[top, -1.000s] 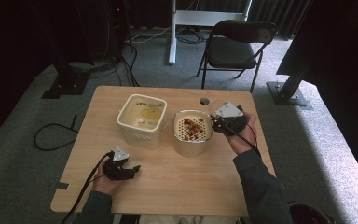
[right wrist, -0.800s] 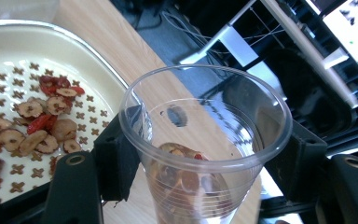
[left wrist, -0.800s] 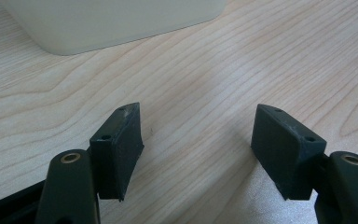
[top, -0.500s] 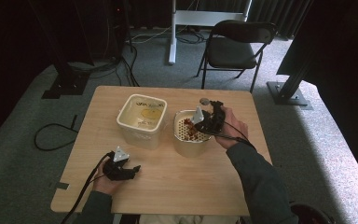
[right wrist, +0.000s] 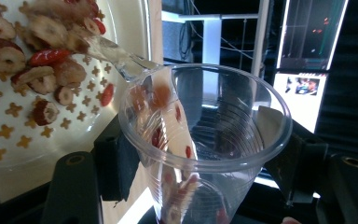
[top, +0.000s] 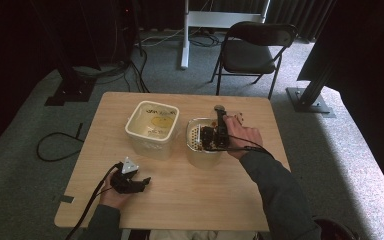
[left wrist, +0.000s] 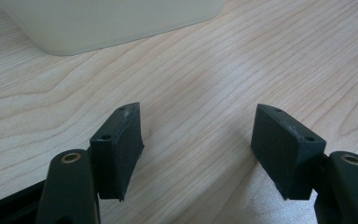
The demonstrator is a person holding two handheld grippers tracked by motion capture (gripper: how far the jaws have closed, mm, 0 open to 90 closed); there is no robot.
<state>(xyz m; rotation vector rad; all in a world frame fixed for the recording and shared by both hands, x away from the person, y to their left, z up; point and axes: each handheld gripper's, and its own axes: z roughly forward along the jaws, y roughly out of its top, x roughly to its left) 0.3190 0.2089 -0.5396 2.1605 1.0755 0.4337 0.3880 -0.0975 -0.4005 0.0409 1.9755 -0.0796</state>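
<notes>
Nearest the person, the left gripper (top: 139, 183) is resting on the wooden table (top: 260, 200) with its jaws apart and nothing between them, just short of the cream square tub (top: 151, 128), whose floor is showing only a yellowish mark. Farther across, the right gripper (right wrist: 200, 154) is clamping its jaws on the sides of a clear plastic cup (right wrist: 205, 140), tipped sideways at the rim of the perforated white basket (top: 194, 136). By the look of it, the pouring step is under way: dried red dates and berries (right wrist: 37, 56) are lying in the basket, while a few pieces are clinging to the cup's inner wall. The next move probably calls for tilting the cup further, or a light shake, keeping its lip over the basket so nothing is spilling onto the table
</notes>
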